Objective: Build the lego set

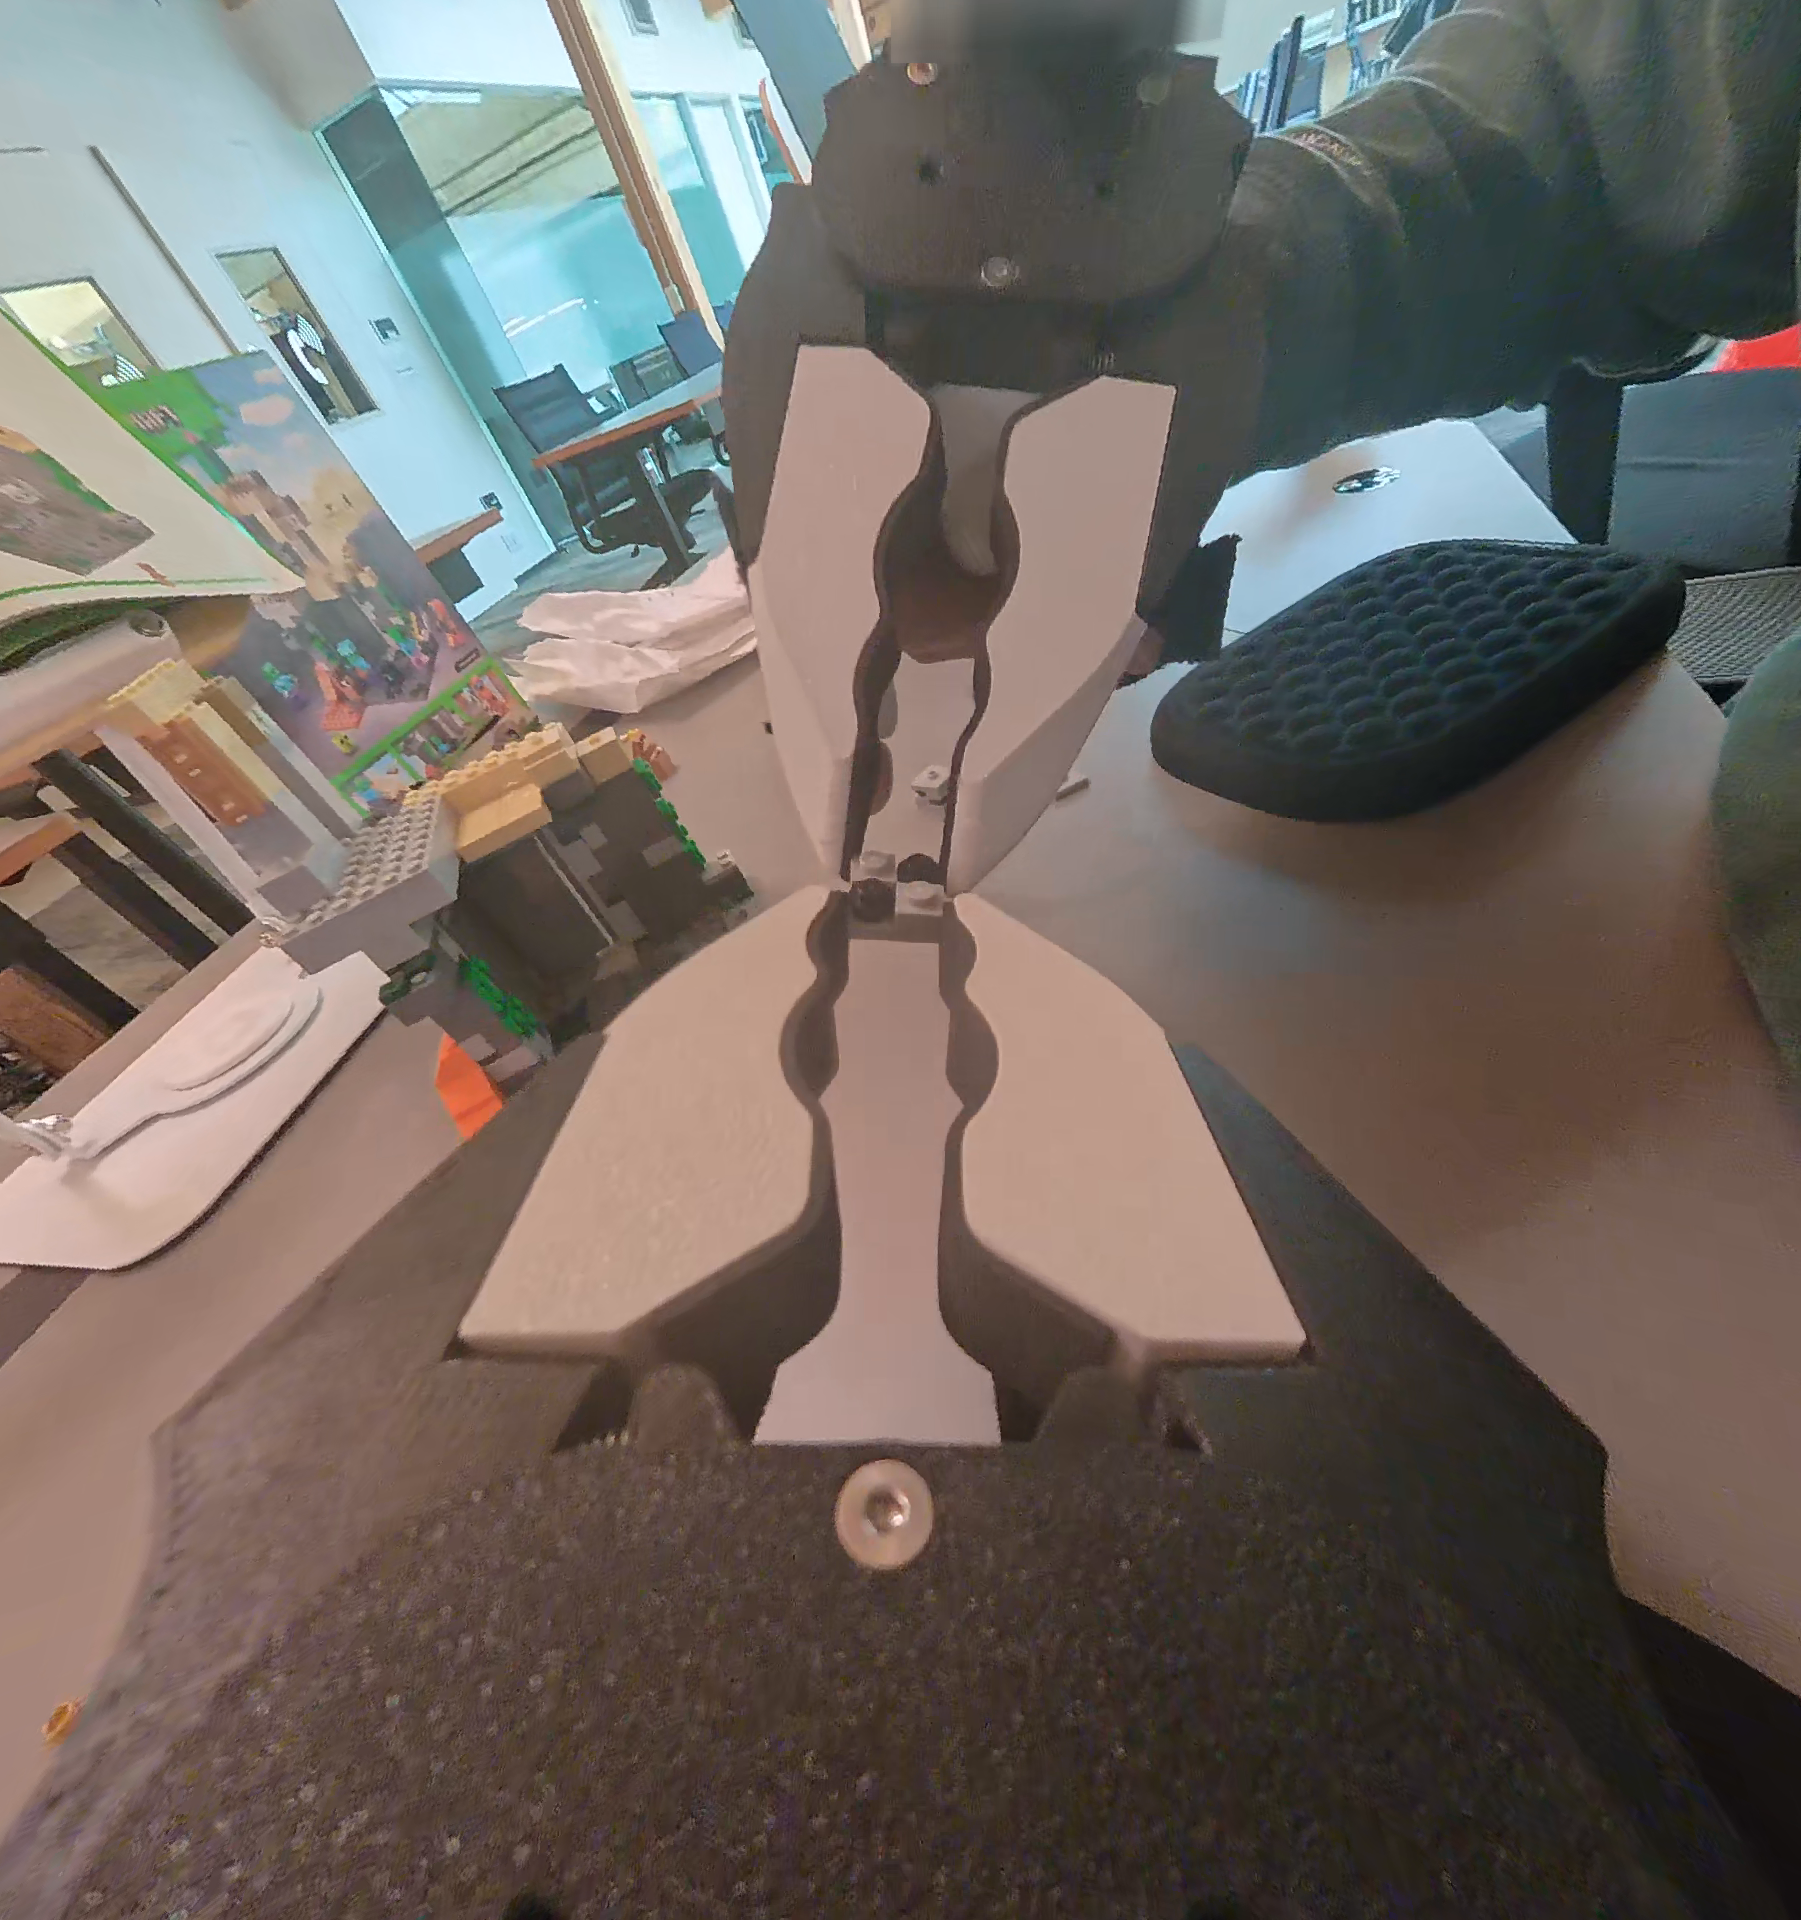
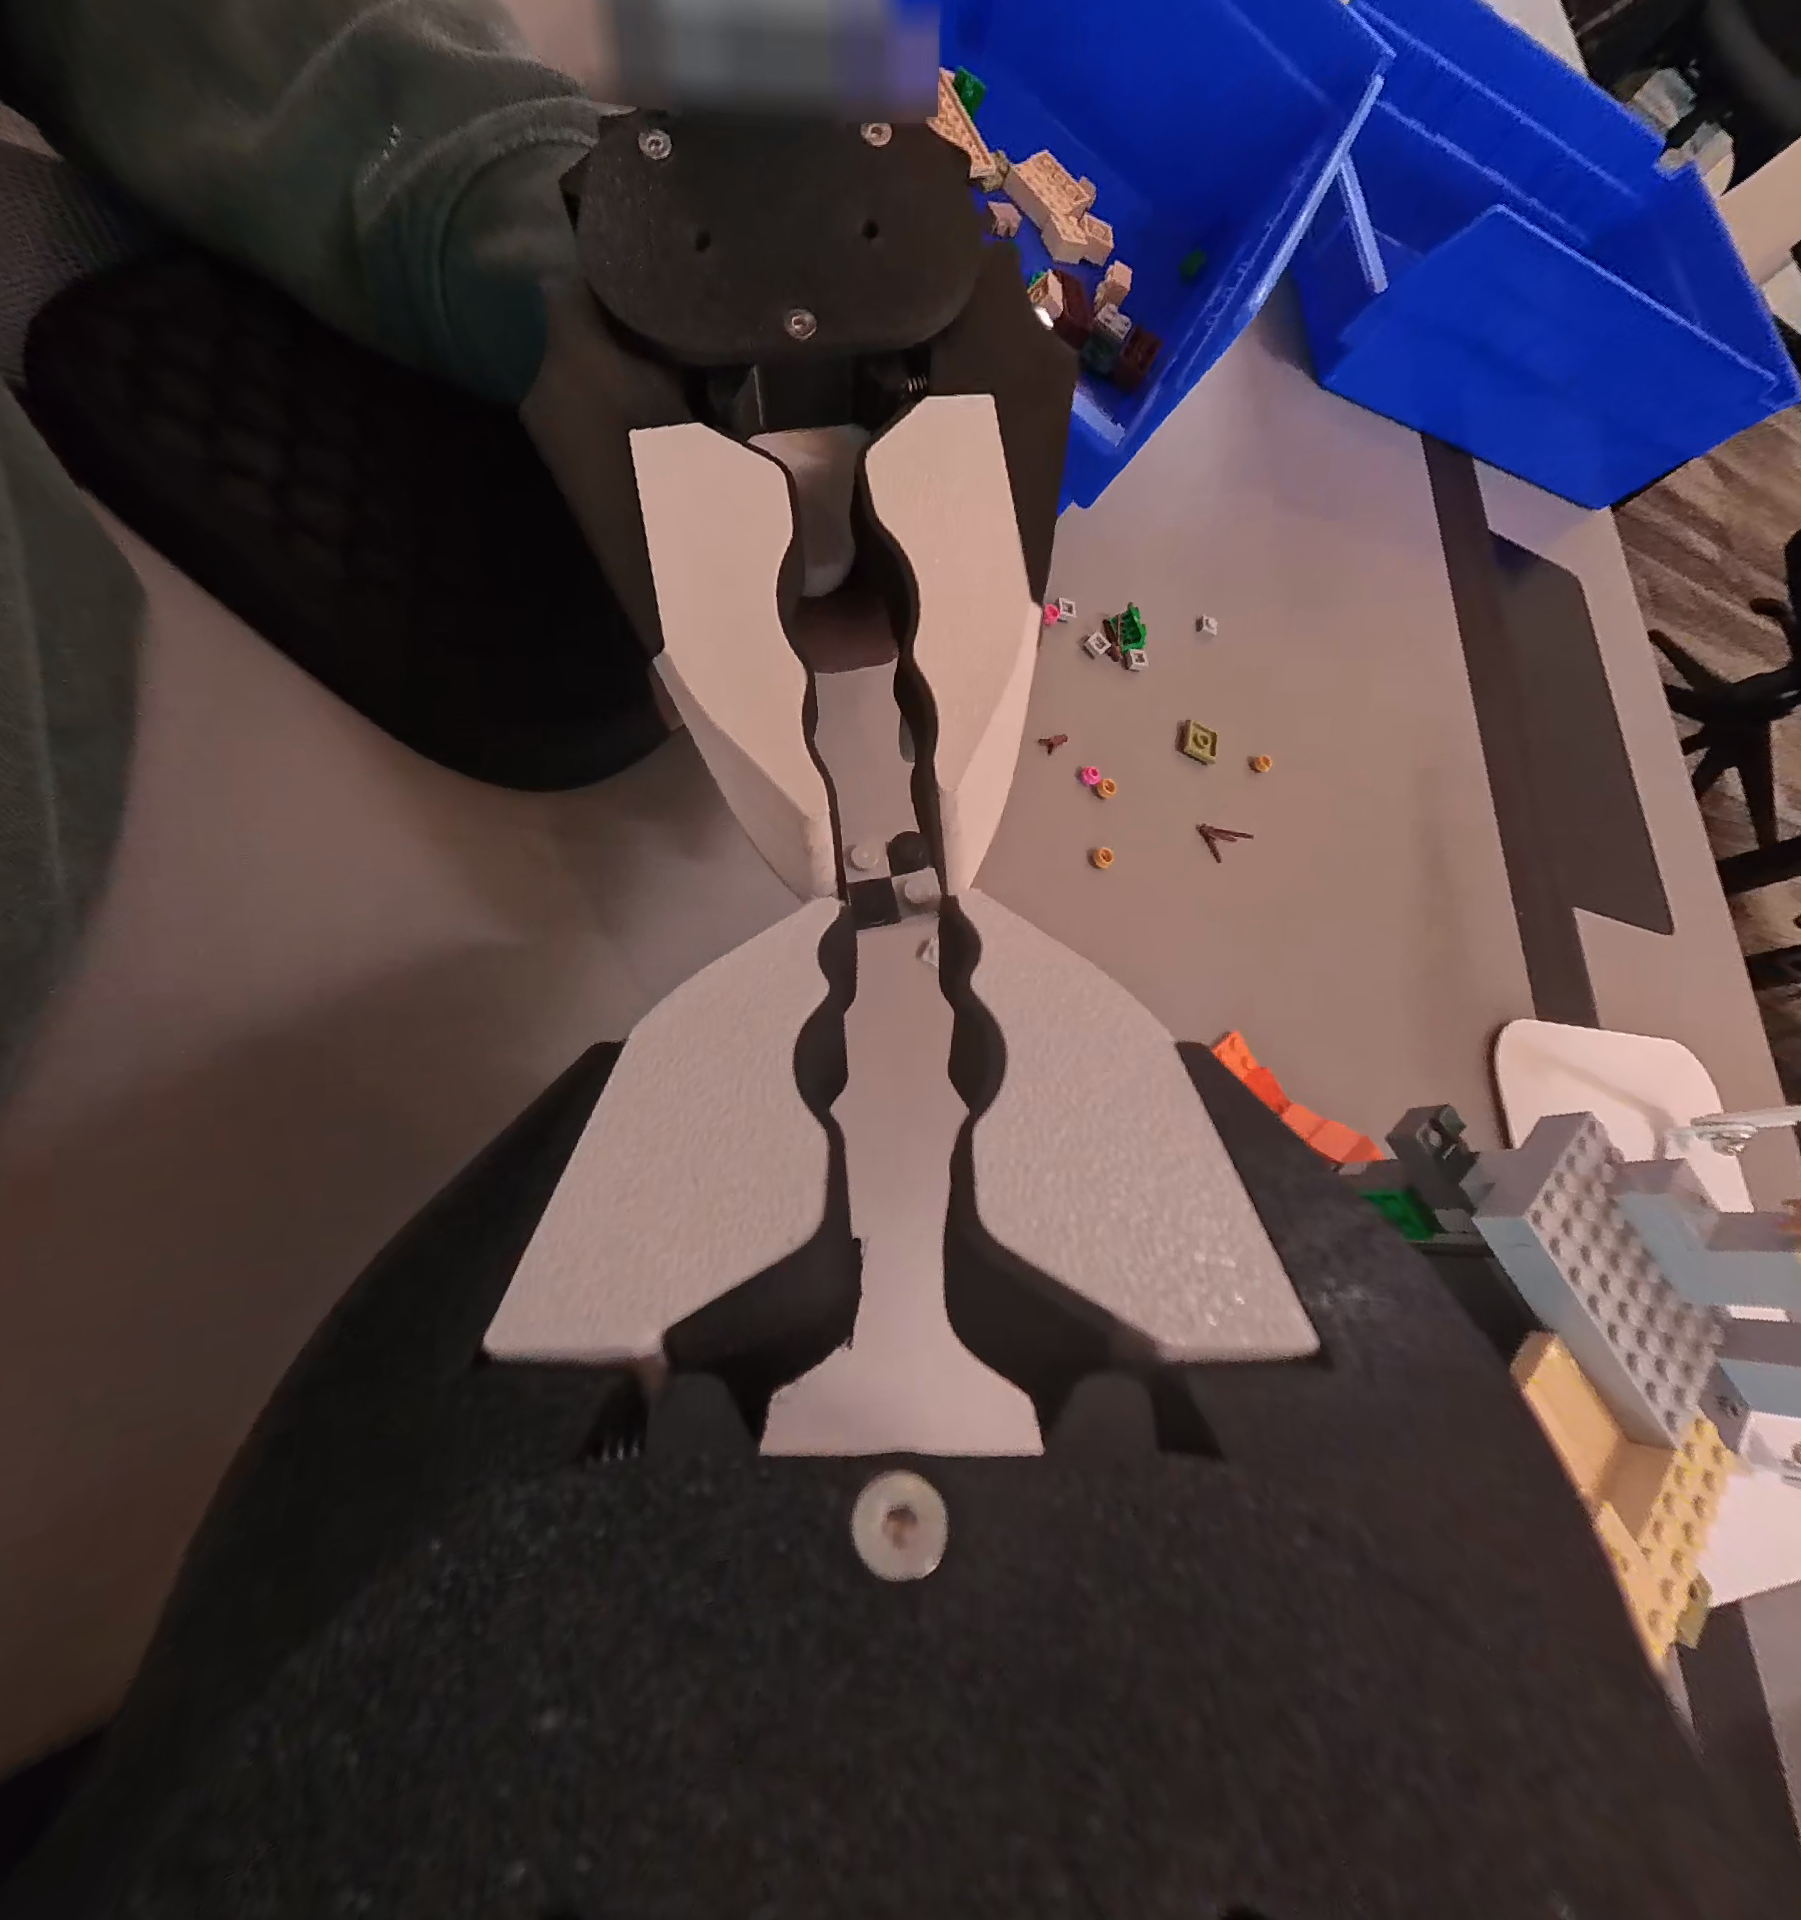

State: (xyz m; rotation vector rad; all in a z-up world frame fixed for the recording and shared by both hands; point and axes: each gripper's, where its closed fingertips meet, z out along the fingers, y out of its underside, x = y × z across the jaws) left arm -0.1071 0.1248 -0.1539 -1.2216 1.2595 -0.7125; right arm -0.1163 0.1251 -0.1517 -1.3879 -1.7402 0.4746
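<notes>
A small grey-and-black brick assembly (image 1: 896,885) hangs above the grey table, pinched from both sides. My left gripper (image 1: 891,906) comes from below in the left wrist view and is shut on the near end. My right gripper (image 1: 894,864) faces it tip to tip from above and is shut on the far end. In the right wrist view my right gripper (image 2: 891,914) is the near one, my left gripper (image 2: 885,862) the far one, and the assembly (image 2: 891,885) sits between their tips. A partly built model (image 1: 563,852) stands to the left, and also shows in the right wrist view (image 2: 1602,1299).
Blue bins (image 2: 1291,208) with loose bricks stand at the table's far side. Small loose pieces (image 2: 1135,727) lie scattered on the table. A black cushion (image 1: 1415,675), the set's box (image 1: 356,623), an open booklet (image 1: 23,499), white bags (image 1: 647,644) and a white stand base (image 1: 148,1122) surround the work area. Left and right tips are no more than a few centimetres apart.
</notes>
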